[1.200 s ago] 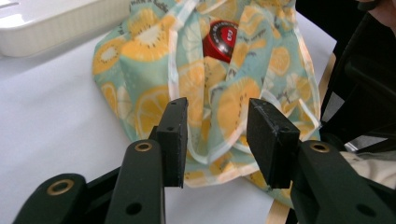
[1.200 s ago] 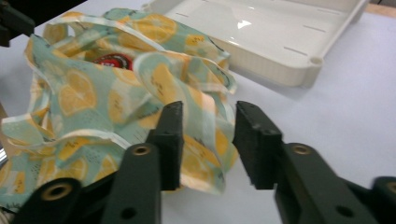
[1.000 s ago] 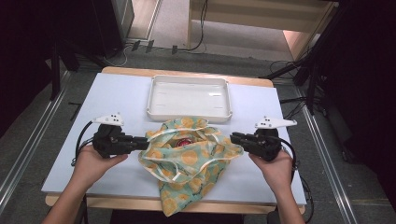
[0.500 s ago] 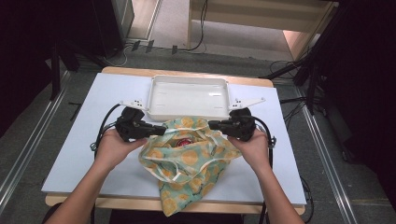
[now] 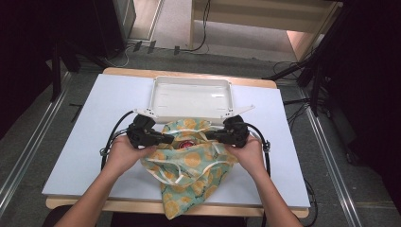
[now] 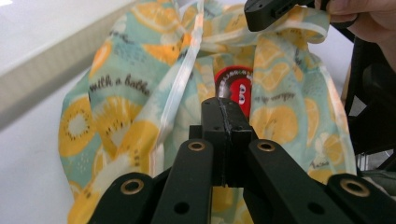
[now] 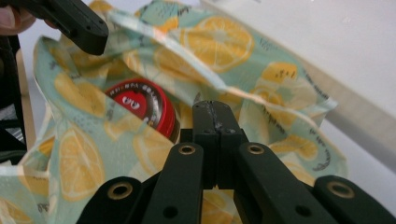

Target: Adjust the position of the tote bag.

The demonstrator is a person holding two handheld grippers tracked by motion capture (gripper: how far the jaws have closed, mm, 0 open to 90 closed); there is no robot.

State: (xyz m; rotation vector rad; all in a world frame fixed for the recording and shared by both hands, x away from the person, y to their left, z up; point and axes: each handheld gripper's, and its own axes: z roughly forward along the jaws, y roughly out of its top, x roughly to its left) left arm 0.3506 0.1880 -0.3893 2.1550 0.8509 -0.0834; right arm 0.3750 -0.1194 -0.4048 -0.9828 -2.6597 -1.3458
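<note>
- Converging on the mouth of the yellow-and-teal, fruit-printed fabric bag (image 5: pixel 191 165), the left gripper (image 5: pixel 166 139) and the right gripper (image 5: pixel 212 135) faced each other across the white surface (image 5: pixel 90 123).
- Left gripper: fingers clenched flat together, as its own view showed (image 6: pixel 225 122); whether any fabric was caught between them could not be told.
- Right gripper: fingers likewise clenched (image 7: pixel 213 122), their tips at the near rim of the bag, no cloth visibly pinched.
- The round red-lidded jar (image 5: pixel 185 144) lay inside the open bag, between the two grippers. In the left gripper view the red lid (image 6: pixel 236 86) sat straight ahead of the fingers; in the right gripper view it (image 7: pixel 142 106) lay ahead and to the left.
- The bag lay at the near middle of the surface, its long axis running from the mouth toward the person, its tail overhanging the near edge.
- The empty white rectangular plastic tray (image 5: pixel 191 97) stood just beyond the bag.
- Judgement: both grippers were about equally near; the next move probably called for loosening the fingers to take the rim.
</note>
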